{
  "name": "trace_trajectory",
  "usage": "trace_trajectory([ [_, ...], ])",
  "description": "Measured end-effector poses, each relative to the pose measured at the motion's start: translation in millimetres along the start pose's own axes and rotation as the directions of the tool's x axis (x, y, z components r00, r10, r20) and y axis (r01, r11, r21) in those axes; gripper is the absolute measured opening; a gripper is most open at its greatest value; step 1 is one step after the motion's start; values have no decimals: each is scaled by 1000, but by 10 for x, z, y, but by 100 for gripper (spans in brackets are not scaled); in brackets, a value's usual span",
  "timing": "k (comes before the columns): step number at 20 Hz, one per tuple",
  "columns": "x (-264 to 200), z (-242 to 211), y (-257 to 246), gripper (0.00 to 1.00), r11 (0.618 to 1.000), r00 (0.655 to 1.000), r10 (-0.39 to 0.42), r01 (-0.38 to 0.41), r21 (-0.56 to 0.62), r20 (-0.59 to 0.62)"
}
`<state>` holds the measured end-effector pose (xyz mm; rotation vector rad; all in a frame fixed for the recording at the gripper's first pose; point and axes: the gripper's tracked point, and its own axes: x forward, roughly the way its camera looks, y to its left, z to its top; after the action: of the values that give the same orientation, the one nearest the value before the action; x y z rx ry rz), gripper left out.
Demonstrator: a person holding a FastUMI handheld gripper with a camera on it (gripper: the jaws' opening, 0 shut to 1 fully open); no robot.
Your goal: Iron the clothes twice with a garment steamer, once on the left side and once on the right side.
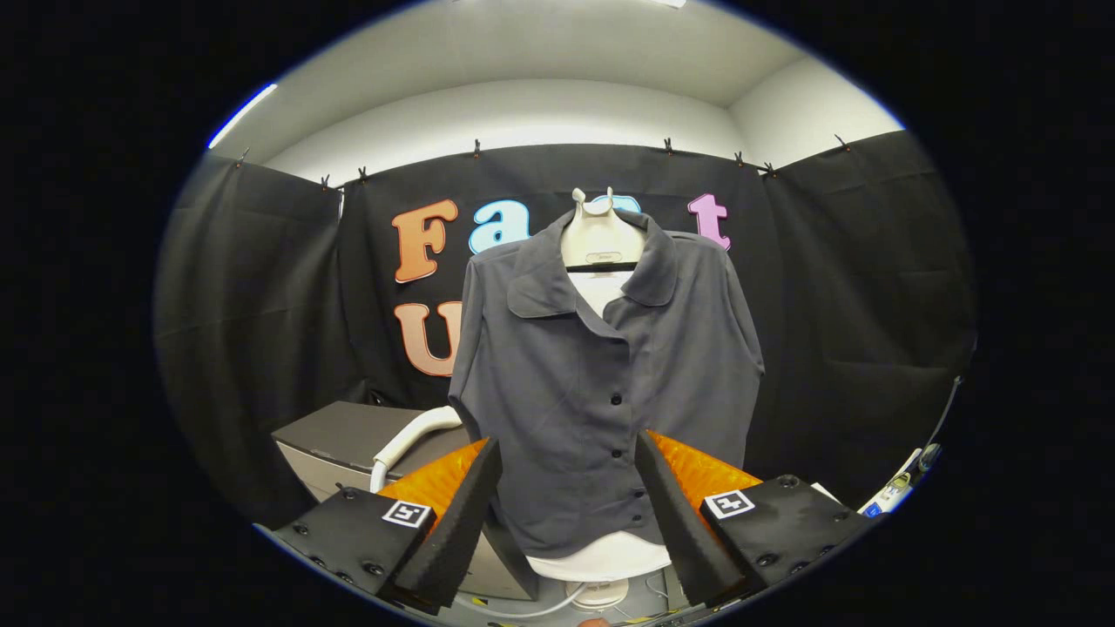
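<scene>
The gripper (566, 514) is open and empty; beyond it a shirt (601, 383) hangs on a form, a white hose (409, 440) left.

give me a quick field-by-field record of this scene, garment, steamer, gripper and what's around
garment: dark grey button-front shirt, hung facing the camera, collar open
support: pale hanger form at the neck, with a white board showing below the hem
steamer: white hose curving beside the shirt's lower edge; the steamer head cannot be made out
gripper: gripper open, fingers apart and holding nothing, shirt hem seen beyond the gap
nearby: grey box behind the hose
task state: ironing not yet begun, by the look of it
</scene>
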<state>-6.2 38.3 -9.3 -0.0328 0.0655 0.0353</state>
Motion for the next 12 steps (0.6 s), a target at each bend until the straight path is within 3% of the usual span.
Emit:
trace_trajectory([
  [12,215,19,383,98,999,1000,23,-23,-32,-12],
])
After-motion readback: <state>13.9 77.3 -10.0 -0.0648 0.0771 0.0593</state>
